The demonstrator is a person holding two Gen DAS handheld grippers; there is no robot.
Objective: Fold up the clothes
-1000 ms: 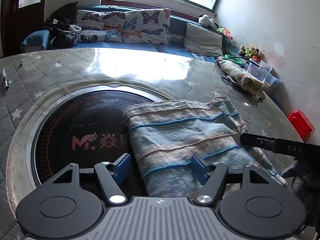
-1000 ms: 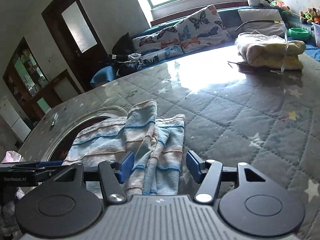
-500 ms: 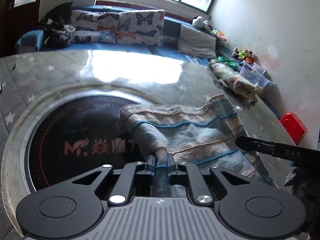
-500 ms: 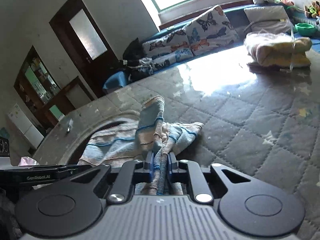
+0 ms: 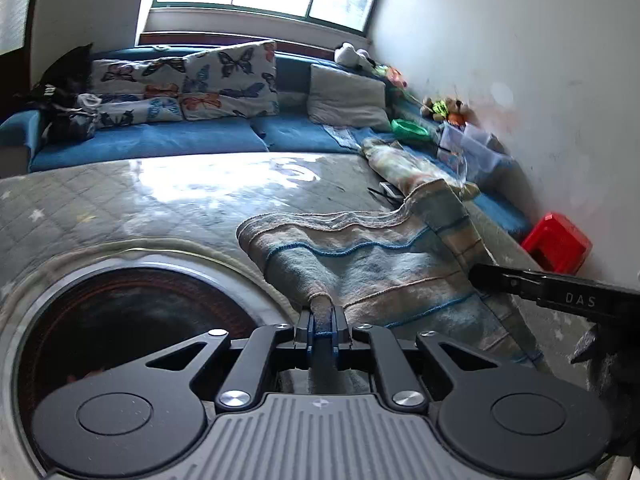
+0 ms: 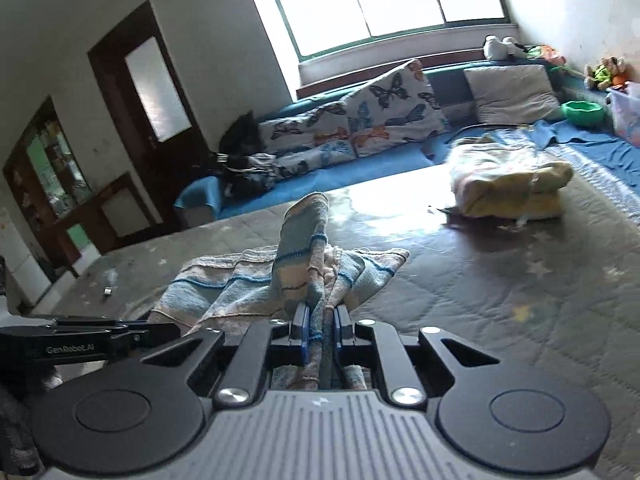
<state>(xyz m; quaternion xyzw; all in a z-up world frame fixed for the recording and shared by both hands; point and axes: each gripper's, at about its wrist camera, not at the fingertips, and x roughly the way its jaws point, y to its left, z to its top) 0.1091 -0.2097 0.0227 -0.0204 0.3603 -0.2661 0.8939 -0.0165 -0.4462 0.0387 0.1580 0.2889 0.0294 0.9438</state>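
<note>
Left gripper (image 5: 322,322): jaws closed on near edge of striped towel (image 5: 380,264), left corner.
Right gripper (image 6: 321,322): jaws closed on bunched near edge of same towel (image 6: 240,288), right corner.
Towel: near edge raised between both grippers, remainder lying on the quilted counter (image 5: 120,200) and trailing toward 12 o'clock; long axis spans 9 to 3 o'clock. Partly overlaps dark round inset (image 5: 132,320).
Judgement: both hands equally engaged; fold goes toward 12 o'clock.
Elsewhere: folded pile (image 6: 508,184) at 1 o'clock, well apart.
</note>
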